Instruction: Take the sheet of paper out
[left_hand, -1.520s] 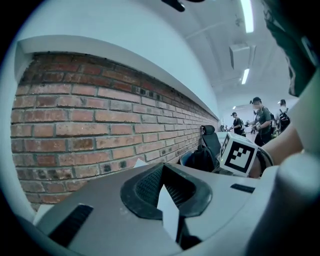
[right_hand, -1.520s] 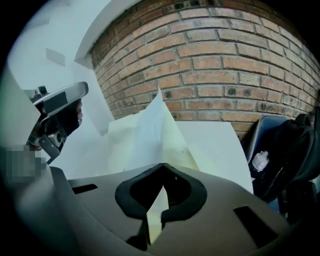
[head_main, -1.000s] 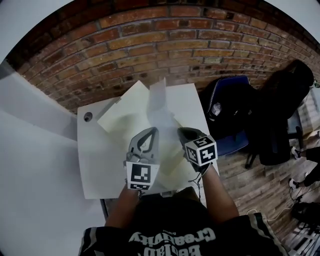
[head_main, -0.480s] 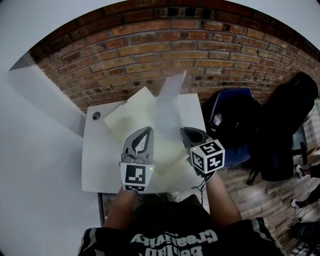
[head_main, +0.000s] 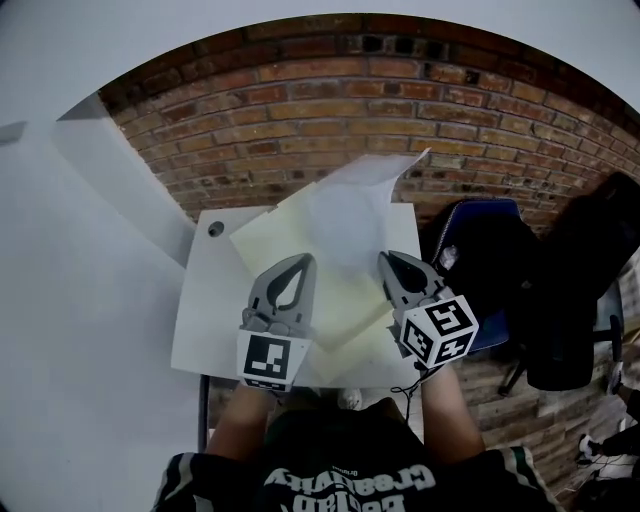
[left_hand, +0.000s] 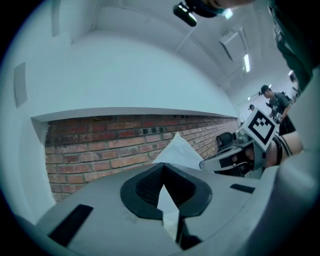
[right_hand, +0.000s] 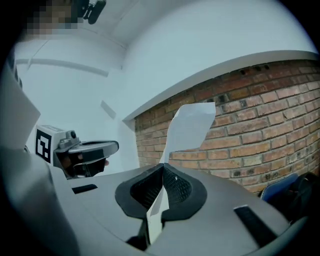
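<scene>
sheet of paper (head_main: 352, 205) pokes out past both tips | left gripper (head_main: 299, 260) + right gripper (head_main: 386, 258) pinching its near edge | long axis toward brick wall (head_main: 300, 110)

No wording can be read
White lettering on the person's shirt (head_main: 345, 482) is upside down and too blurred to read; cubes on the left tool (head_main: 301, 260) and right tool (head_main: 387, 259) show only black-and-white square markers.

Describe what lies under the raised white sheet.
A pale yellow folder on the white table. The sheet, left tongs and right tongs cover parts of it, so its contents cannot be seen.
</scene>
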